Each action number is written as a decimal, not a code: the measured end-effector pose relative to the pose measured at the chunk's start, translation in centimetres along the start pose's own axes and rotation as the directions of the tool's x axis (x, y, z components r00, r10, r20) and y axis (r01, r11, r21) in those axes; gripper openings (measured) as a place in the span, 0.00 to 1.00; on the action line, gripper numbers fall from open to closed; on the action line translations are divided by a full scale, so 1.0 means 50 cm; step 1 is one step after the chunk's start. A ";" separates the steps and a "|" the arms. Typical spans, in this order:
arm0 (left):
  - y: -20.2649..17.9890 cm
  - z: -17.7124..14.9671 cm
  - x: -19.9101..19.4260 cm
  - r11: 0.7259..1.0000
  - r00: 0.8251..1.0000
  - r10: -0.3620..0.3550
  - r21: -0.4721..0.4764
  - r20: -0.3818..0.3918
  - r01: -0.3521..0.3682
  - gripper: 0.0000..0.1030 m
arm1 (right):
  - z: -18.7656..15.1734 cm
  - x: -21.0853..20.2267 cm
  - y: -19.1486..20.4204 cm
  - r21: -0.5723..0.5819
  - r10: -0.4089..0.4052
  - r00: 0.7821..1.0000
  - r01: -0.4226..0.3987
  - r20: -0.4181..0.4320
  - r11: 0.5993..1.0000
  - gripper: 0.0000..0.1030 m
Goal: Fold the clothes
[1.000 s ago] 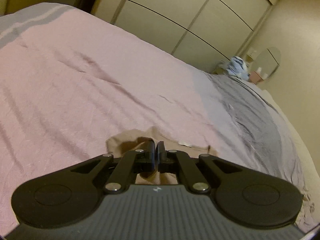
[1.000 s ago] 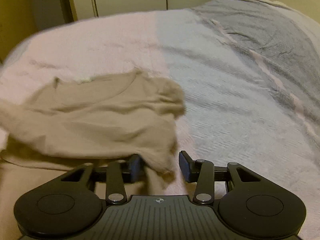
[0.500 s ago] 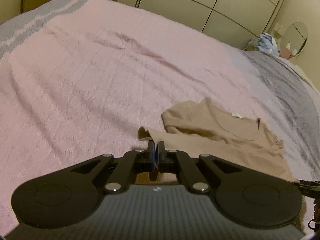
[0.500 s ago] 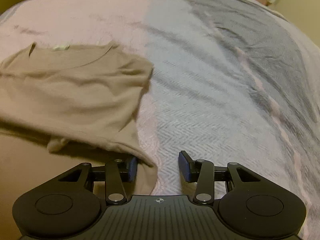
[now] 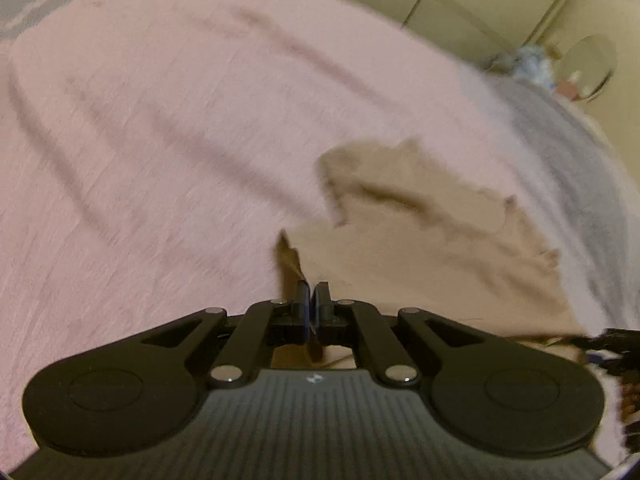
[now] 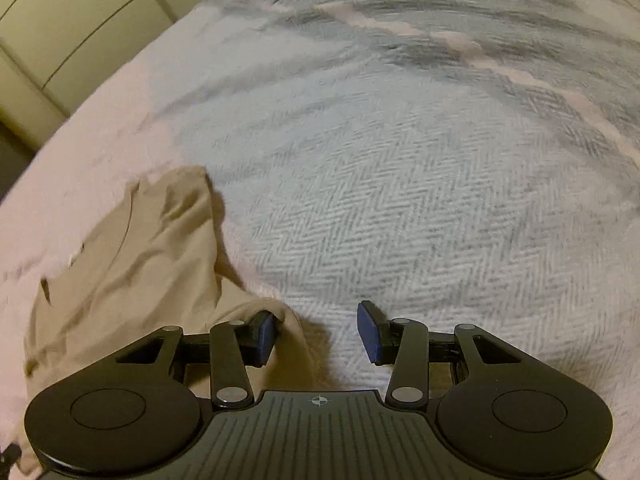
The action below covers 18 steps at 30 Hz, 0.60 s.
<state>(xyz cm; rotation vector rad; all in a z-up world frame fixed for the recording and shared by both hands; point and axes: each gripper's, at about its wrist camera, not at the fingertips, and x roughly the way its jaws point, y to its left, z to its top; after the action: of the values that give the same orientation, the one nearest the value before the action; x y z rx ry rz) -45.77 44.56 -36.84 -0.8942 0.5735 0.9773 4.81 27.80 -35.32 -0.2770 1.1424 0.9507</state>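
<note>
Bedspread (image 5: 168,128): pink on the left side and grey herringbone toward the right; it serves as the broad, soft surface on which the garment lies, wide enough to spread it out.
Left gripper (image 5: 311,300): jaws pressed together on a thin edge of tan cloth, a strip of which shows between and behind the pads; the pinch looks meant to anchor or carry that side.
Shirt (image 5: 432,248): tan top lying on the pink part of the bedspread just ahead of both tools, neckline away from them, its upper part rumpled and partly doubled over; the left view is blurred, so the exact lay of the folds cannot be told.
Right gripper (image 6: 325,328): jaws standing well apart, holding nothing; the left pad touches a tan fold, the right pad hangs over grey weave, seemingly placed to take that near edge.
Wardrobe (image 6: 60,24): pale panelled doors beyond the bed, apart from the work.
</note>
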 end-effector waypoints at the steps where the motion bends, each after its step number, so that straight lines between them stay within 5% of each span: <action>1: 0.009 0.000 -0.001 1.000 1.000 -0.007 -0.026 -0.009 0.006 0.00 | 0.000 -0.004 0.021 -0.107 -0.030 0.999 0.028 -0.018 0.994 0.42; 4: 0.036 0.001 -0.005 0.994 0.999 -0.027 -0.106 -0.035 0.024 0.01 | -0.014 -0.021 0.078 -0.407 -0.149 0.989 0.128 -0.020 0.904 0.42; 7: 0.063 0.002 -0.008 0.982 0.997 -0.051 -0.185 -0.058 0.040 0.12 | -0.029 -0.050 0.098 -0.521 -0.153 0.988 0.113 -0.034 0.846 0.42; 9: 0.075 0.007 -0.009 0.956 0.993 -0.112 -0.278 -0.041 0.096 0.29 | -0.025 -0.078 0.101 -0.497 -0.091 0.996 0.066 -0.026 0.865 0.42; 12: 0.078 0.022 0.016 0.931 0.989 -0.146 -0.342 -0.031 0.127 0.31 | -0.011 -0.086 0.114 -0.465 -0.017 1.000 0.004 -0.023 0.885 0.42; 14: 0.075 0.029 0.048 0.928 0.984 -0.165 -0.350 -0.072 0.130 0.24 | -0.008 -0.081 0.127 -0.477 0.000 1.000 -0.005 -0.011 0.879 0.42; 15: 0.068 0.032 0.055 0.933 0.981 -0.171 -0.334 -0.092 0.132 0.00 | -0.009 -0.076 0.132 -0.489 -0.005 1.000 0.001 -0.007 0.872 0.42; 18: 0.040 0.054 0.050 0.941 0.970 -0.226 -0.275 -0.086 0.195 0.00 | -0.014 -0.064 0.141 -0.513 -0.018 1.000 0.014 -0.003 0.858 0.42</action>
<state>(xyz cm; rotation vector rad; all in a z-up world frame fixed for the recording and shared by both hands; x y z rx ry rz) -46.29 48.51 -38.08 -1.2328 0.4387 0.8207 -1.29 29.98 -30.99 -0.7228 0.8713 1.2338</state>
